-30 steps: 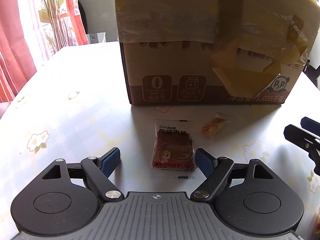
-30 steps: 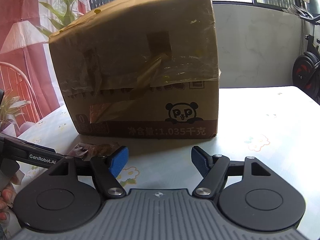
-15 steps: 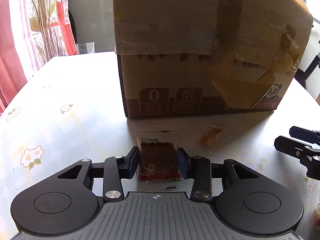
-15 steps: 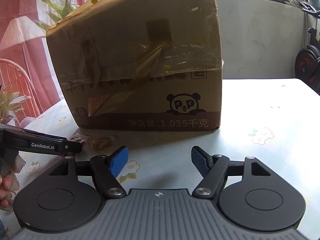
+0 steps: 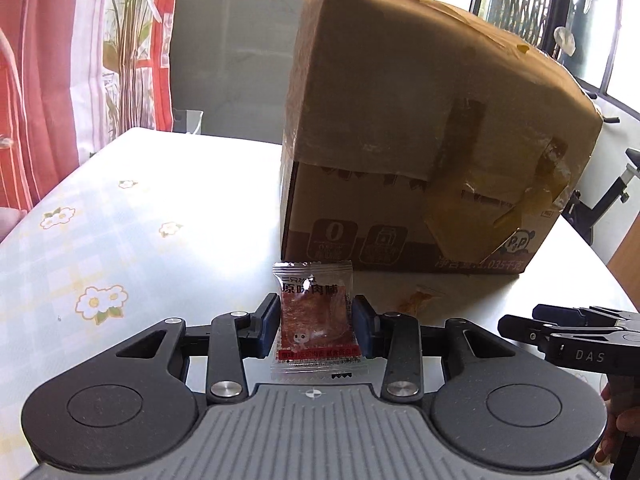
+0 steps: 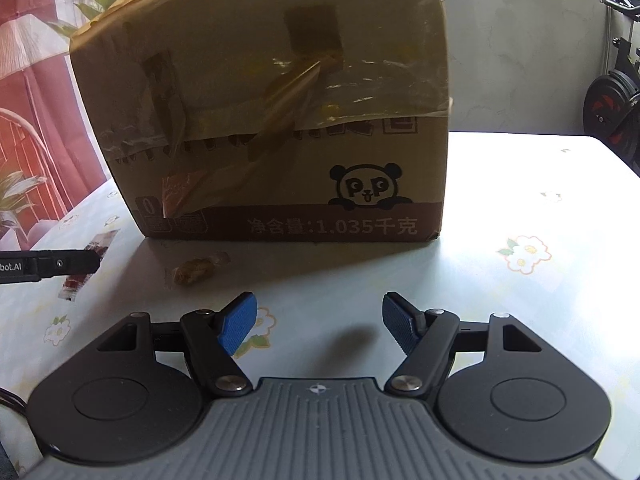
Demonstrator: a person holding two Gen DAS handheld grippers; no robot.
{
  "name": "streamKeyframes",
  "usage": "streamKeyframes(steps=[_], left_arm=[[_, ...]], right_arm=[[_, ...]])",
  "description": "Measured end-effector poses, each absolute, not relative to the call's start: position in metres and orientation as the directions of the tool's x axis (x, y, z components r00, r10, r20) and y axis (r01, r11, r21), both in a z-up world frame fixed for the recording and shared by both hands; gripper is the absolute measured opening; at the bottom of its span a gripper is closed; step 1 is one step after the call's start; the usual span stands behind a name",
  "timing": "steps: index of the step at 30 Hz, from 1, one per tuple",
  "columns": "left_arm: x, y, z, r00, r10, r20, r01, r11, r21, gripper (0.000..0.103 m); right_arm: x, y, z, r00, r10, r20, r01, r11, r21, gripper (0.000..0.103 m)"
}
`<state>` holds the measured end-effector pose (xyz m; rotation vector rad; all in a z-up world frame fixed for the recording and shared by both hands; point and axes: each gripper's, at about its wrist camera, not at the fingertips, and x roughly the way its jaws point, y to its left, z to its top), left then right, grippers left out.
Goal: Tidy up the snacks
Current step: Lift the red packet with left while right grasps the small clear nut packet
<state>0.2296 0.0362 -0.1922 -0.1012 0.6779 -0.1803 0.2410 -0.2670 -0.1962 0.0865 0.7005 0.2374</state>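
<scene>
Left tongs (image 5: 316, 332) clamped on jerky packet (image 5: 314, 320), lifted just in front of cardboard box (image 5: 420, 152). Right tongs (image 6: 318, 322) apart, empty, before the box; small snack (image 6: 196, 270) near box base.

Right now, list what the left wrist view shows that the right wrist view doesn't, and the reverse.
Left wrist only: the left gripper shut on the red meat-snack packet, its printed front readable, and a hand at the right edge.

Right wrist only: the right gripper open with nothing between its jaws, and an exercise machine behind the table.

Both: the taped cardboard box, the small clear-wrapped snack in front of it, and the flowered tablecloth.
</scene>
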Motion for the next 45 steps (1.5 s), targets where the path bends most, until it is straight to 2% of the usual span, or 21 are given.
streamKeyframes(steps=[14,19,22,25,28,32,35,39,45], left_arm=[[0.223,0.056,-0.194,0.792,-0.204,-0.575,0.095,0.972,-0.214,0.041],[0.225,0.059,-0.196,0.79,-0.201,-0.579,0.08,0.97,-0.228,0.041],[0.226,0.058,-0.196,0.793,-0.201,-0.575,0.079,0.97,-0.23,0.041],[0.228,0.055,-0.2,0.784,-0.206,-0.585,0.085,0.97,-0.228,0.041],[0.229,0.052,-0.202,0.774,-0.21,-0.597,0.091,0.97,-0.224,0.041],[0.228,0.051,-0.201,0.775,-0.205,-0.598,0.091,0.972,-0.215,0.041],[0.228,0.051,-0.202,0.77,-0.202,-0.605,0.088,0.973,-0.213,0.041],[0.227,0.046,-0.203,0.76,-0.207,-0.616,0.1,0.974,-0.203,0.041],[0.225,0.04,-0.202,0.755,-0.203,-0.624,0.111,0.977,-0.184,0.041]], right_arm=[[0.298,-0.199,-0.191,0.698,0.255,-0.669,-0.161,0.967,0.2,0.072],[0.302,-0.181,-0.201,0.68,0.187,-0.709,-0.169,0.981,0.097,0.072],[0.295,-0.182,-0.207,0.693,0.164,-0.702,-0.167,0.984,0.065,0.072],[0.285,-0.189,-0.211,0.708,0.181,-0.683,-0.181,0.981,0.072,0.066],[0.278,-0.193,-0.21,0.706,0.209,-0.677,-0.215,0.974,0.076,0.055],[0.276,-0.182,-0.208,0.693,0.243,-0.679,-0.281,0.958,0.056,0.029],[0.27,-0.177,-0.211,0.699,0.249,-0.67,-0.304,0.952,0.036,0.029],[0.263,-0.182,-0.212,0.7,0.267,-0.662,-0.311,0.949,0.053,0.021],[0.249,-0.195,-0.208,0.702,0.287,-0.652,-0.311,0.947,0.083,0.02]])
